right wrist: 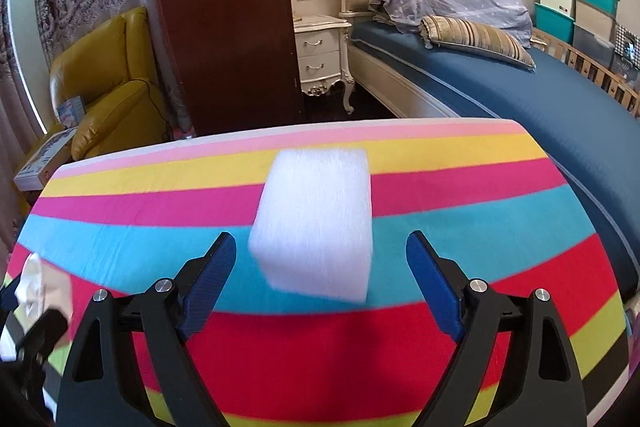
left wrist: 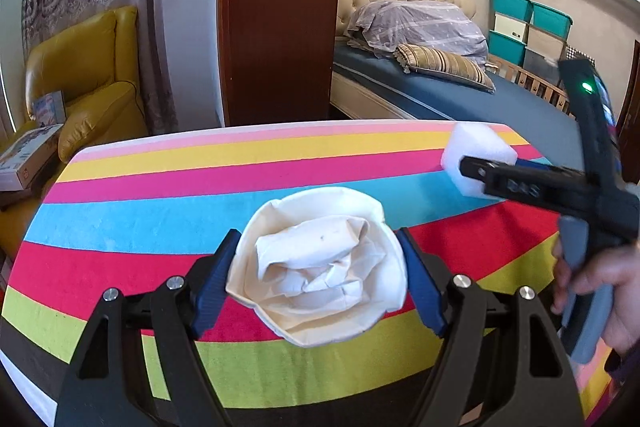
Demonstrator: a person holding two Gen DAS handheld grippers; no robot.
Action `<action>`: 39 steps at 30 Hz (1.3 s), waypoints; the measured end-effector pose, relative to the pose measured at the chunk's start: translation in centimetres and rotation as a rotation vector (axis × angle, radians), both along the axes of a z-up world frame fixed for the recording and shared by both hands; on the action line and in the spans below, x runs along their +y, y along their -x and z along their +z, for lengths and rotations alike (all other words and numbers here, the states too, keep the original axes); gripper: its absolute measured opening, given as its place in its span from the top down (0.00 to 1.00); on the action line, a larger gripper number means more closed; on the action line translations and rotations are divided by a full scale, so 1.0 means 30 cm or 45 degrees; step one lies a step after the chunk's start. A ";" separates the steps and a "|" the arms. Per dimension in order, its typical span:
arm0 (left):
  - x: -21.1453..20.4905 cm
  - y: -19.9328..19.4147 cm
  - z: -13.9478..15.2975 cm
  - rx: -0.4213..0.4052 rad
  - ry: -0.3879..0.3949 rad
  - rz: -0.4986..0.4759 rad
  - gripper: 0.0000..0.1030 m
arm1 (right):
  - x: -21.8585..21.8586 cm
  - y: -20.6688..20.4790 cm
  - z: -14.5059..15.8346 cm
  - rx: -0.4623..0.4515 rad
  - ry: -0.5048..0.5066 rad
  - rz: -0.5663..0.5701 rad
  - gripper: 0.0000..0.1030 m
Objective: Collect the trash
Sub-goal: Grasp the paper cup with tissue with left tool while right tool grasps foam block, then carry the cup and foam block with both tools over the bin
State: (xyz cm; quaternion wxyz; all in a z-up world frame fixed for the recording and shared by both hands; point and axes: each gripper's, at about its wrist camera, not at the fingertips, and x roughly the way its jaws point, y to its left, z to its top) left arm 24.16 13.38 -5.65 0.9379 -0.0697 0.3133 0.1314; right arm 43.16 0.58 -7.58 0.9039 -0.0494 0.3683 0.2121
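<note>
My left gripper [left wrist: 316,235] is shut on a cream fabric bag [left wrist: 280,315], its blue pads pressing the bag's two sides. Crumpled white paper [left wrist: 316,263] fills the bag. A white foam block [right wrist: 316,223] lies on the striped table cover [right wrist: 480,187], between the fingers of my open right gripper [right wrist: 320,235] with a gap on each side. In the left wrist view the same foam block [left wrist: 484,143] sits at the table's far right corner, where a black finger [left wrist: 508,183] of the right gripper crosses it and a hand [left wrist: 600,287] holds the handle. The bag [right wrist: 36,283] shows blurred at the right view's lower left.
Beyond the table stand a dark wooden wardrobe [right wrist: 224,19], a yellow armchair [left wrist: 88,83] and a bed with a blue sheet [right wrist: 520,95]. A white nightstand [right wrist: 320,55] is beside the bed. Boxes [left wrist: 24,159] lie left of the table, and teal storage bins [left wrist: 528,27] are stacked at the back right.
</note>
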 end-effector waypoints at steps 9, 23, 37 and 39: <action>-0.001 -0.013 -0.014 0.008 0.012 0.010 0.27 | 0.025 -0.047 -0.024 0.064 0.029 0.008 0.49; -0.029 -0.007 -0.002 -0.014 -0.040 0.010 0.27 | -0.030 0.275 0.014 -0.035 0.006 0.101 0.50; -0.153 0.163 -0.020 -0.012 -0.055 -0.085 0.27 | -0.183 0.584 0.033 -0.057 -0.020 0.099 0.50; -0.175 0.186 -0.026 -0.005 -0.061 -0.106 0.27 | -0.211 0.610 0.033 -0.062 -0.022 0.087 0.50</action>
